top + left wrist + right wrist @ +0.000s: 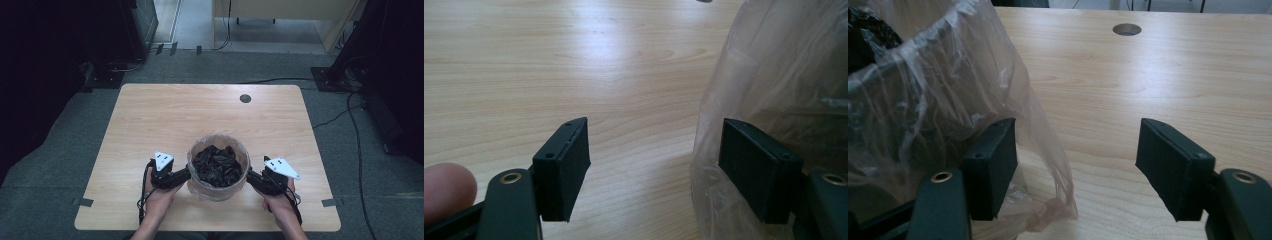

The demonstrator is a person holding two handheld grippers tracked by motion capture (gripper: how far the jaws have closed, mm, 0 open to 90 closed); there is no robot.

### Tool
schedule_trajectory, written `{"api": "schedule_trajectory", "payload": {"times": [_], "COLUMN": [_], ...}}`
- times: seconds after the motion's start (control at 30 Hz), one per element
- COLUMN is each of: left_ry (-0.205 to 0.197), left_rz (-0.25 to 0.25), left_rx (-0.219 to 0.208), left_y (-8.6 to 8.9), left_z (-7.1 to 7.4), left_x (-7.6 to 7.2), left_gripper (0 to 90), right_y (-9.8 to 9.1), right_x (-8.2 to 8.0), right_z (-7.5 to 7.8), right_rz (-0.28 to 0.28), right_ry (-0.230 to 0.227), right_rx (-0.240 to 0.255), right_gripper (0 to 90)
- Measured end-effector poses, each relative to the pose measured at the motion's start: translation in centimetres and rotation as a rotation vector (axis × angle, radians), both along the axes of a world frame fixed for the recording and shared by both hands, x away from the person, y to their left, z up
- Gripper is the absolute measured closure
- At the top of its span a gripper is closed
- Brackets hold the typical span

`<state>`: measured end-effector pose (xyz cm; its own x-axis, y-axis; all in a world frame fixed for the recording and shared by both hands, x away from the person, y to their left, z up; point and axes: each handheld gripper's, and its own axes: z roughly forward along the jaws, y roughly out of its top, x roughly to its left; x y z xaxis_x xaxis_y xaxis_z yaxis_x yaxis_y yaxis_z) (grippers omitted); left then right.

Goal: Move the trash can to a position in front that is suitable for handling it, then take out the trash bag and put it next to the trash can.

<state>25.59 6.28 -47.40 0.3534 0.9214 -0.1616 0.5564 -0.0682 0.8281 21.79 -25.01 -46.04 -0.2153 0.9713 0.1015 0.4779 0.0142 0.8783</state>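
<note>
Grey carpet [60, 165] – black cables [357, 145] trailing.

high view: above, looking forward and down on the whole counter [150, 115] | left tool view: low, close, bag [774, 75] at right | right tool view: low, close, bag at left | shared: bag, counter

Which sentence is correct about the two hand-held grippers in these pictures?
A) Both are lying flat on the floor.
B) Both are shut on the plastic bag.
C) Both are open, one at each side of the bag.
C: the left hand-held gripper and the right hand-held gripper flank the clear plastic bag, jaws apart in both gripper views.
</note>
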Motion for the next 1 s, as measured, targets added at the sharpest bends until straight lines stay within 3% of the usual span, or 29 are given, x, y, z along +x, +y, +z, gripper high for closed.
{"api": "schedule_trajectory", "payload": {"times": [0.1,0.2,0.33,0.5,0.77,0.93,1.0], "left_ry": [0.002,0.019,0.047,0.077,0.066,0.056,0.054], "left_rz": [0.025,0.032,0.006,-0.029,-0.099,-0.126,-0.134], "left_rx": [-0.005,0.022,0.075,0.090,0.217,0.265,0.266], "left_y": [1.4,2.6,3.0,3.0,0.5,-1.0,-1.5], "left_z": [-0.1,-0.8,-2.3,-3.0,-4.3,-4.6,-4.6], "left_x": [-0.2,-0.9,-2.4,-4.0,-5.6,-6.0,-6.2], "left_gripper": [27.5,27.5,27.3,27.0,26.0,25.1,24.4], "right_y": [0.0,0.0,0.0,0.1,-0.1,0.4,0.5], "right_x": [0.0,-0.1,0.0,0.2,-0.1,-0.2,-0.2], "right_z": [-0.2,-0.3,-0.4,-0.5,-0.7,-1.0,-1.1], "right_rz": [-0.005,-0.013,-0.018,-0.023,-0.034,-0.029,-0.038], "right_ry": [0.013,0.004,0.008,0.010,0.010,0.014,0.013], "right_rx": [0.005,-0.003,-0.005,0.003,-0.001,-0.009,-0.012], "right_gripper": [33.0,33.0,32.9,33.0,32.9,33.6,33.6]}}
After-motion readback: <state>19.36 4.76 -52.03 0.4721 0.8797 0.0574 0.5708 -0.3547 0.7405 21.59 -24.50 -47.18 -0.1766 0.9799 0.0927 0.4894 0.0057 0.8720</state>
